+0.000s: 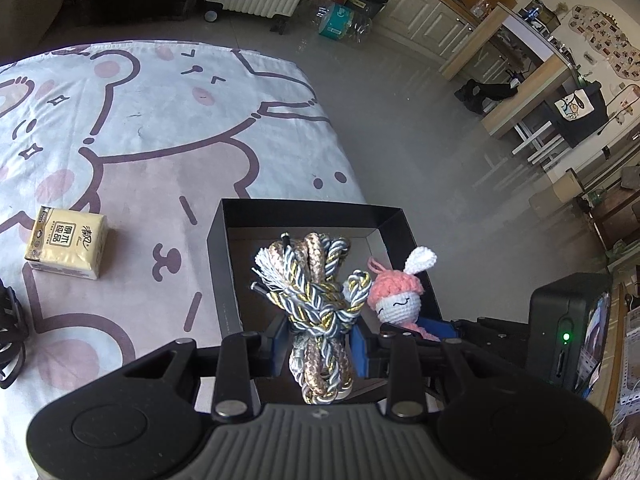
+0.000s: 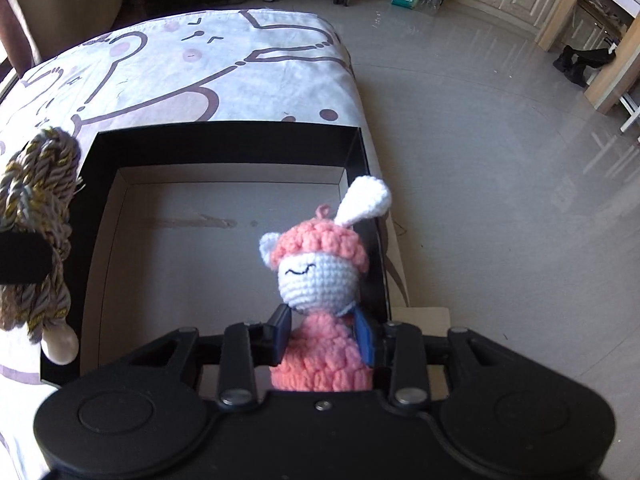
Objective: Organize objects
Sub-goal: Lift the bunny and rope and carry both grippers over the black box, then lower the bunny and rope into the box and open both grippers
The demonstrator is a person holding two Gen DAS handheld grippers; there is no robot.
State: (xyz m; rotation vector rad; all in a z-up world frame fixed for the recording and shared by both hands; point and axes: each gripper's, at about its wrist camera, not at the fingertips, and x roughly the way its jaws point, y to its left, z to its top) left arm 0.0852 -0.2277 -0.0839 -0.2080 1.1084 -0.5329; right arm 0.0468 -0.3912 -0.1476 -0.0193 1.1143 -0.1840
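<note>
My left gripper (image 1: 320,342) is shut on a bundle of braided silver, gold and copper cord (image 1: 316,296) and holds it above the open black box (image 1: 224,264). My right gripper (image 2: 323,334) is shut on a pink and white crocheted bunny doll (image 2: 320,276) and holds it upright over the right side of the same box (image 2: 224,140). The box floor is bare. The doll also shows in the left wrist view (image 1: 396,300), to the right of the cord. The cord shows at the left edge of the right wrist view (image 2: 38,216).
The box stands near the right edge of a table covered by a pink and white cartoon bear cloth (image 1: 160,128). A yellow tissue pack (image 1: 66,242) lies on the cloth to the left. A black clip-like object (image 1: 10,332) sits at the far left edge. Grey floor lies beyond.
</note>
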